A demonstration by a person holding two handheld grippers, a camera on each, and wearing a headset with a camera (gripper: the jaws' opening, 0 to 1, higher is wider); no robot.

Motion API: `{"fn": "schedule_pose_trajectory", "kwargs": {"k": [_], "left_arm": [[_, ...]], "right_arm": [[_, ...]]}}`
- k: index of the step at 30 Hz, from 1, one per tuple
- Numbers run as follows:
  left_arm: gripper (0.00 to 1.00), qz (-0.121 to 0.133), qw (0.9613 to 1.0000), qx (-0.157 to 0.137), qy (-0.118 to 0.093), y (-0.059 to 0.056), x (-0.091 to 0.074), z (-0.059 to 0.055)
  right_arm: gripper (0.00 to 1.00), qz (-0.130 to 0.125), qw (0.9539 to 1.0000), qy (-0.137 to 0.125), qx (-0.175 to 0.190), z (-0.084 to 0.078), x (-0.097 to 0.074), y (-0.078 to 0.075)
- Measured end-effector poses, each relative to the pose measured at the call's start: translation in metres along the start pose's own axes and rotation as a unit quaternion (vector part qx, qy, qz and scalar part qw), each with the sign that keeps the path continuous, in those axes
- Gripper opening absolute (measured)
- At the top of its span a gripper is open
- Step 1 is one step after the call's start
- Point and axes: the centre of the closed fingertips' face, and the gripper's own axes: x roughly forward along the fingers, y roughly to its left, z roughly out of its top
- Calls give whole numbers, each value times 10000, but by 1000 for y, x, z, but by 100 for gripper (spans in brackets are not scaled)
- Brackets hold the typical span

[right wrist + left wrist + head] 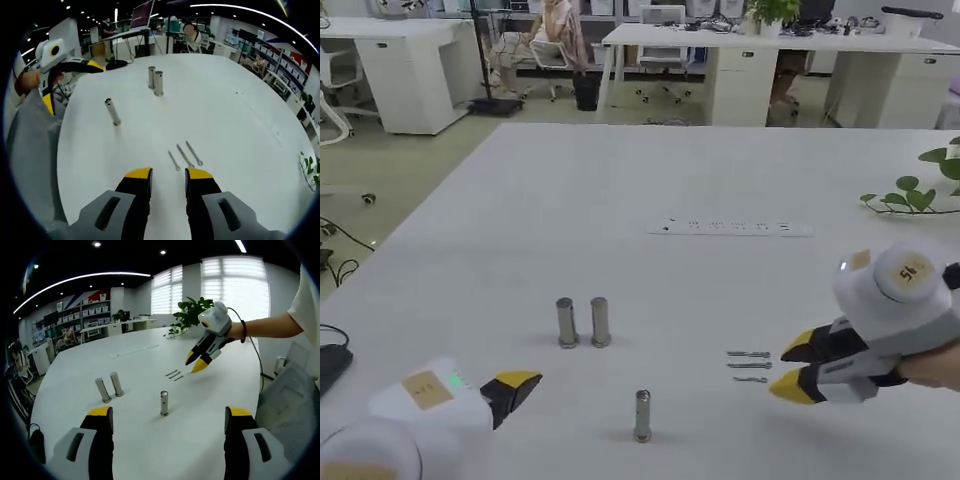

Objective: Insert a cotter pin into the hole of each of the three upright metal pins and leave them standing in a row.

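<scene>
Left gripper (515, 385) nearest, low by the table edge, jaws spread wide, empty. Right gripper (785, 372) slightly parted, grasping nothing, tips just beside three cotter pins (748, 366) lying flat and loose on the table (620, 200) — no tray or box holds them. Two metal pins (567, 323) stand close together, a third pin (642, 415) apart, nearer. Risk: thin cotter pins likely skid or lift together when pinched — a sideways nudge could topple an upright pin.
</scene>
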Motion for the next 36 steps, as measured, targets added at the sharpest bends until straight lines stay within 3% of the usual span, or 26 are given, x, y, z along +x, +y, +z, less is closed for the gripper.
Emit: {"fn": "schedule_pose_trajectory", "kwargs": {"k": [6,17,36], "left_arm": [[99,129,9999,-56,27,4,-4,-2],[99,227,9994,-237,-78,5,-10,0],[95,401,9985,-354,-120,13,-20,4]], "right_arm": [[26,206,9988,379,-232,-8,11,-6],[19,496,9959,586,-473,-10,26,-7],[9,632,9916,821,-770,-10,36,-10]]}}
